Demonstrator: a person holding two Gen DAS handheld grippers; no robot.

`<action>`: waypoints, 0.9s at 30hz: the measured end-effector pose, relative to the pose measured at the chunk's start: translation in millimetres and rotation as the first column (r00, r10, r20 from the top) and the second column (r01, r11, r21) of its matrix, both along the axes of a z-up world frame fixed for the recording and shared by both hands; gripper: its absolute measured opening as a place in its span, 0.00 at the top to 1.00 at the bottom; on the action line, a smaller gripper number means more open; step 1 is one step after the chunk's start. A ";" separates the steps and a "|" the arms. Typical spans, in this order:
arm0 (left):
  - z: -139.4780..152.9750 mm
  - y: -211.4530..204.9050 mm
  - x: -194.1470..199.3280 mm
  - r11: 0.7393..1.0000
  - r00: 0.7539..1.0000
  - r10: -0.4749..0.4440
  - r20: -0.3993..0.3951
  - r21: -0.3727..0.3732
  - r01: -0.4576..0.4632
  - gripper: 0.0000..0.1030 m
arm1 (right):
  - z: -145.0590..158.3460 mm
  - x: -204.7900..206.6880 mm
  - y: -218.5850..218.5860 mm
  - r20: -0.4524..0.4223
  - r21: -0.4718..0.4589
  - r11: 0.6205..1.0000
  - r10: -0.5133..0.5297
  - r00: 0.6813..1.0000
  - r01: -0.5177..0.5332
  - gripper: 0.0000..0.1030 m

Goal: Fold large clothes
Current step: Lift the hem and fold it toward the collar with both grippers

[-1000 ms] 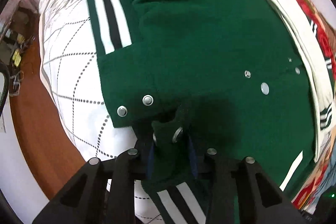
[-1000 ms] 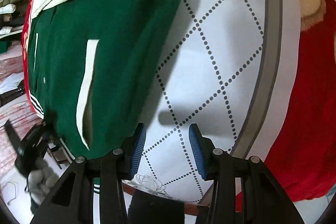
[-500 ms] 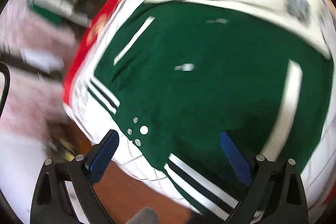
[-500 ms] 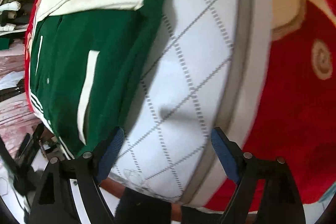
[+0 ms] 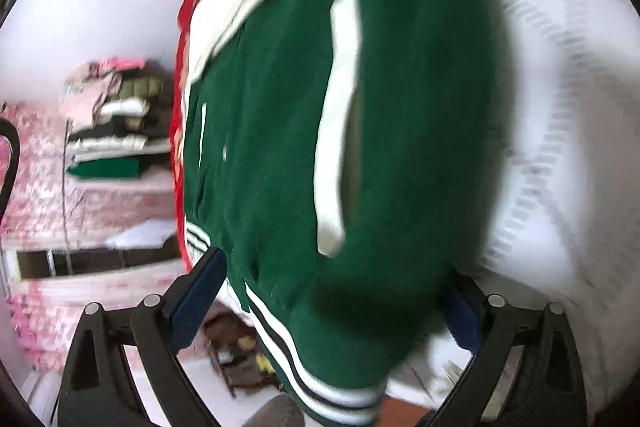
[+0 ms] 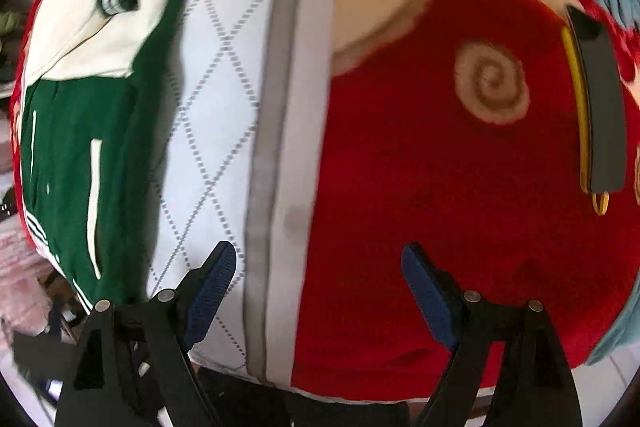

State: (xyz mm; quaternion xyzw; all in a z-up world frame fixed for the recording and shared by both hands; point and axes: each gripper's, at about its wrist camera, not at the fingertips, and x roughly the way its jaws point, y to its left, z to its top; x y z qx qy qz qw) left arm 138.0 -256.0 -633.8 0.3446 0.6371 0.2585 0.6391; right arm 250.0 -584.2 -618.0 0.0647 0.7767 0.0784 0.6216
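Lengthwise, green jacket (image 5: 280, 147) runs away from camera, striped hem (image 5: 320, 379) nearest.

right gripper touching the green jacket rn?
Apart. In the right wrist view the right gripper is open over the white quilted sheet and red blanket; the green jacket lies off to the left, bare sheet between.

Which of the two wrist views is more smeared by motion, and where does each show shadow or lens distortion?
Left wrist: heavier blur; the green varsity jacket and quilted sheet streak, with shadow along the jacket's right edge. Right wrist: milder blur; fisheye bulges the red blanket, with a dark vignette at the corners.
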 end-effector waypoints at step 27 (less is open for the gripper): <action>64.9 11.8 48.6 0.976 0.969 0.169 0.180 -0.170 -0.139 0.88 | -57.7 147.8 76.5 -0.014 0.706 0.639 -0.417 0.909 0.304 0.16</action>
